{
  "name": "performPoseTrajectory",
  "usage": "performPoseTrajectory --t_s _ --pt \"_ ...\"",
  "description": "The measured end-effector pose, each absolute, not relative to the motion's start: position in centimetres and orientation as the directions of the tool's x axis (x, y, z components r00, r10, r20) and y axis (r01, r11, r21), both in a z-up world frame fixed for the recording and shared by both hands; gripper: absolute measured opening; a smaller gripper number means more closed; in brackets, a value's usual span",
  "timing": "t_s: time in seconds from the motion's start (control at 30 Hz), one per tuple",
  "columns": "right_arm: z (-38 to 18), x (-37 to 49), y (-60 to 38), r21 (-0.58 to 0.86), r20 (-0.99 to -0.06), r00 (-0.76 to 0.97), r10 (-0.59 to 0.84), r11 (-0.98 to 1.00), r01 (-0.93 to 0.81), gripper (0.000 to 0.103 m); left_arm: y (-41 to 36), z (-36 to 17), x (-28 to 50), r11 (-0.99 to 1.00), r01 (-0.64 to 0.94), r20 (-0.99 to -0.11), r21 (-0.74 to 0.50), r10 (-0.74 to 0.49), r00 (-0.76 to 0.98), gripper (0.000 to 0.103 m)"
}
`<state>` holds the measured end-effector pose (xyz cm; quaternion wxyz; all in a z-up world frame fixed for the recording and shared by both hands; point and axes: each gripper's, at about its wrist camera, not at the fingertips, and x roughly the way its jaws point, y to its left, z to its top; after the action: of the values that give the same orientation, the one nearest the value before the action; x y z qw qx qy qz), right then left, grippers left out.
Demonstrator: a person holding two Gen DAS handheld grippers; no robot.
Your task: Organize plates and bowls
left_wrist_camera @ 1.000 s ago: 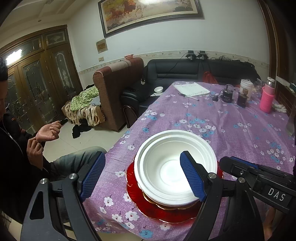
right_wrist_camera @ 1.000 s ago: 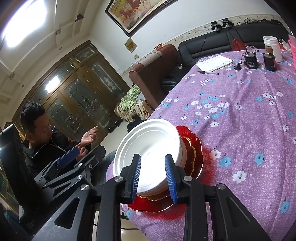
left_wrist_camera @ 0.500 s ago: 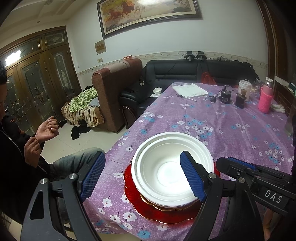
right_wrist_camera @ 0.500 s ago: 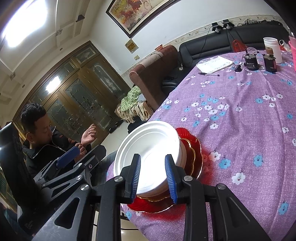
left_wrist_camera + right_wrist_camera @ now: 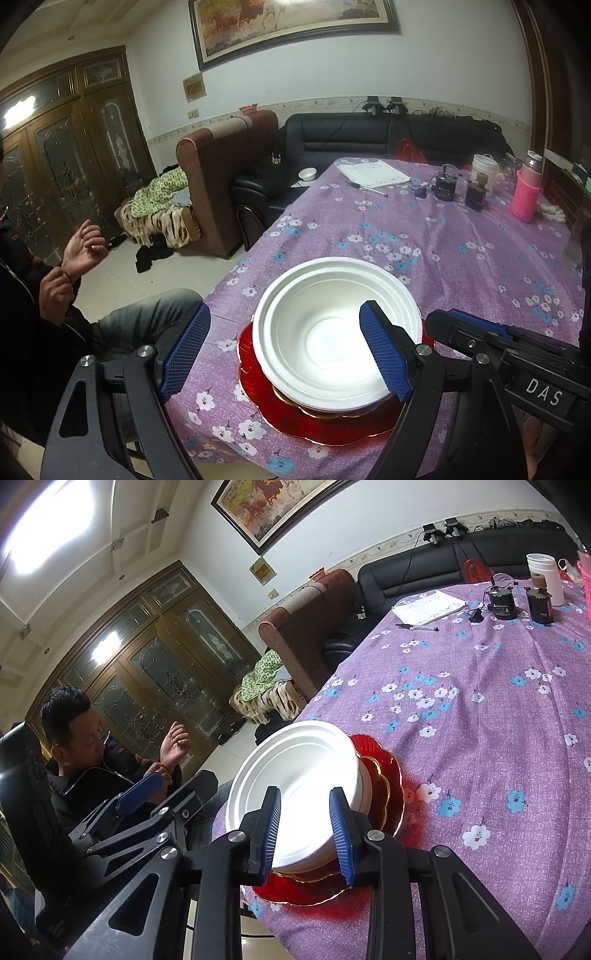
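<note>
so my left gripper (image 5: 284, 347) is spread wide and empty, my right gripper (image 5: 305, 832) sits narrowly parted with nothing pinched, both just in front of the white bowls (image 5: 338, 328) stacked on the red plate (image 5: 295, 413) near the purple tablecloth's (image 5: 461, 236) edge

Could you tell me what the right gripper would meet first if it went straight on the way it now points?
Most likely the white bowl: its near rim sits between the right gripper's slightly parted pads, stacked on the red plate. Depth is hard to judge here.
</note>
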<state>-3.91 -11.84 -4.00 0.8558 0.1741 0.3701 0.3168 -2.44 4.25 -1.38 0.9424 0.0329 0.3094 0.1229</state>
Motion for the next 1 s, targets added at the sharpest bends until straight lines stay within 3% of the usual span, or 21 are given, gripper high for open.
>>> performPoseTrajectory --t_s 0.57,1.0 --pt "-4.6 -3.7 -11.6 0.538 -0.53 0.518 0.671 0.738 -0.407 0.03 5.1 -1.8 -2.2 0.974 -0.204 -0.608 0.095 0.219 0.763 0.084" --pt "-4.8 -3.6 -11.8 0.546 -0.528 0.52 0.672 0.737 -0.398 0.03 5.9 -1.6 -1.4 0.986 -0.169 -0.633 -0.005 0.128 0.764 0.084"
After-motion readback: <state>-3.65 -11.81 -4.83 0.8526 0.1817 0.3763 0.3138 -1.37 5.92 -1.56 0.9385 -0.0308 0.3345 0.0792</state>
